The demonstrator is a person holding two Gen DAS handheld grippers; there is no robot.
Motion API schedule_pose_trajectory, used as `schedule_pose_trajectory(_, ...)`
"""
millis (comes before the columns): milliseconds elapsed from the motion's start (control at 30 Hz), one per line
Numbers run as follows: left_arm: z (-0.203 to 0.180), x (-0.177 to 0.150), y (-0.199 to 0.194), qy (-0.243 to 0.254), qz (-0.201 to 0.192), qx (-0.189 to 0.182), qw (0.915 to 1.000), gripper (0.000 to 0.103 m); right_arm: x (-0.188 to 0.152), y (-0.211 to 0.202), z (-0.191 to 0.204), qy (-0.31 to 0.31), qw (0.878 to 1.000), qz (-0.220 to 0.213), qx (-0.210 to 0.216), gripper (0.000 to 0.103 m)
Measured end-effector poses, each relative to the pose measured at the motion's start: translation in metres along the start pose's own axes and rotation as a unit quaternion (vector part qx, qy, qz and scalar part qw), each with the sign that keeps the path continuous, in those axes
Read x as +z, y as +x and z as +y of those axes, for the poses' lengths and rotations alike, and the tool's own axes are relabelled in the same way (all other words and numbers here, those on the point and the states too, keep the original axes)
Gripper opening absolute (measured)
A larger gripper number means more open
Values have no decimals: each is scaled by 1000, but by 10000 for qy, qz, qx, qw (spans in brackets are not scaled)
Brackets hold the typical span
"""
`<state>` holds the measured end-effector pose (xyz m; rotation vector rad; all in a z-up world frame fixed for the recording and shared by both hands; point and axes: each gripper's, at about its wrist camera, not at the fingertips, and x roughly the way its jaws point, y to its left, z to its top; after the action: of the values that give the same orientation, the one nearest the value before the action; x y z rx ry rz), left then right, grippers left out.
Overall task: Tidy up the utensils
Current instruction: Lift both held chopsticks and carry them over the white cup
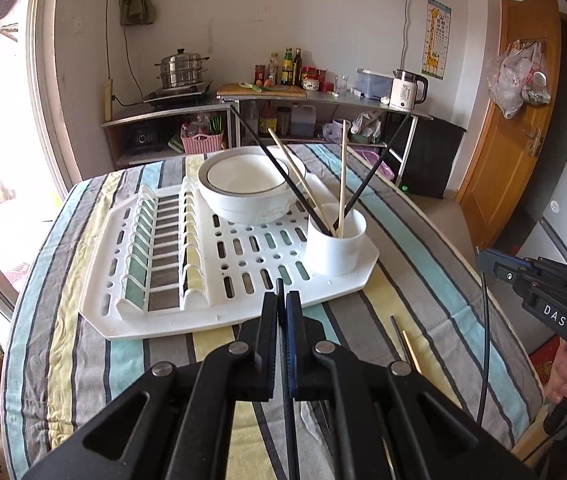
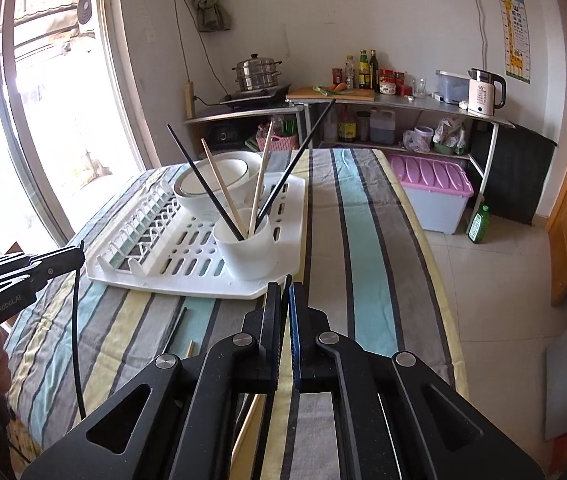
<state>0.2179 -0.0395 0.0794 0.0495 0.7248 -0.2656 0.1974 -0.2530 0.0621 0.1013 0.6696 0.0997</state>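
Left gripper (image 1: 282,300) pinches a black chopstick (image 1: 288,392) over the rack's (image 1: 163,320) near edge; cup (image 1: 335,246) sits at its right corner.

Right gripper (image 2: 285,294) clamps another black chopstick (image 2: 286,286); bare striped cloth (image 2: 367,240) stretches rightward.

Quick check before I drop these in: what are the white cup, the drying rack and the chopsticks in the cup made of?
The cup looks like matte white plastic: thin, even wall, no glaze shine, though ceramic can't be ruled out. The drying rack is moulded white plastic, with punched slots and slightly glossy ribs. The pale chopsticks look like bare wood or bamboo, tan and dull. The black chopsticks are smooth and uniformly dark; lacquered wood or plastic, unclear.
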Motion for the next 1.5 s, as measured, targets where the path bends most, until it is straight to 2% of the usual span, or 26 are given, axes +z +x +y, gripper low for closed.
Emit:
schedule_pose_trajectory(233,1,15,-43,2,-513,-58,9987,4,12,-42,8,-130,9984,-542,27,3)
schedule_pose_trajectory(467,2,14,-73,-25,-826,-158,9965,4,8,-67,15,-193,9964,-827,53,3)
schedule_pose_trajectory(700,7,7,-77,-74,-902,-156,9958,4,4,-72,15,-224,9959,-872,23,3)
schedule_pose_trajectory(1000,9,15,-78,-114,-867,-223,9959,4,13,-79,16,-277,9947,-993,36,3)
schedule_pose_trajectory(1167,5,31,-80,-38,-939,-268,9952,4,29,-80,17,-334,9931,-1120,51,3)
schedule_pose_trajectory(1500,-9,85,-68,31,-984,-464,9941,4,74,-74,26,-442,9892,-1387,173,2)
